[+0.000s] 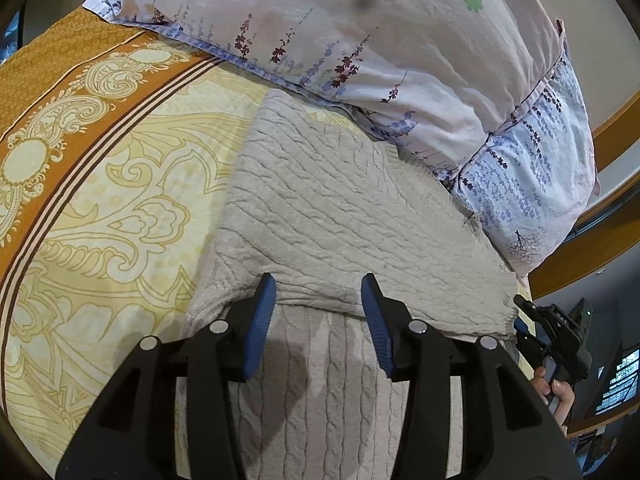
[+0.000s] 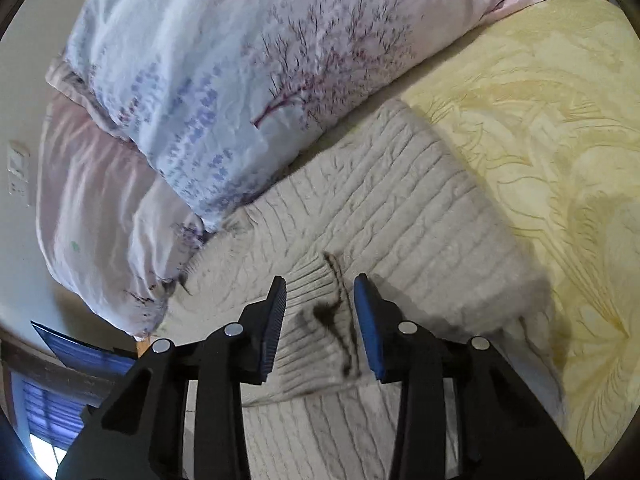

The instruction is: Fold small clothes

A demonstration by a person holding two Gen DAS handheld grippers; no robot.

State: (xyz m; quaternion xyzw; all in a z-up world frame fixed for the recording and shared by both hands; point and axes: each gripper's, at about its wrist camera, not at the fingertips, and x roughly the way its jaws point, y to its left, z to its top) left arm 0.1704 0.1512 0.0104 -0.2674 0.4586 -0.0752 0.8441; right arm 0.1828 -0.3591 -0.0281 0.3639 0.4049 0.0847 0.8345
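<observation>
Cable-knit sweater (image 1: 340,216) is laid partly folded on the bedspread (image 1: 120,208) beside the pillows (image 1: 360,40). Left gripper (image 1: 318,300) and right gripper (image 2: 320,308) are held spread above folded edges, nothing pinched. A fold seems just placed; next, an edge likely needs gripping.

You will find no legible text, label, brand, number or sign in either wrist view; the bedding carries only printed floral and ornamental patterns.
</observation>
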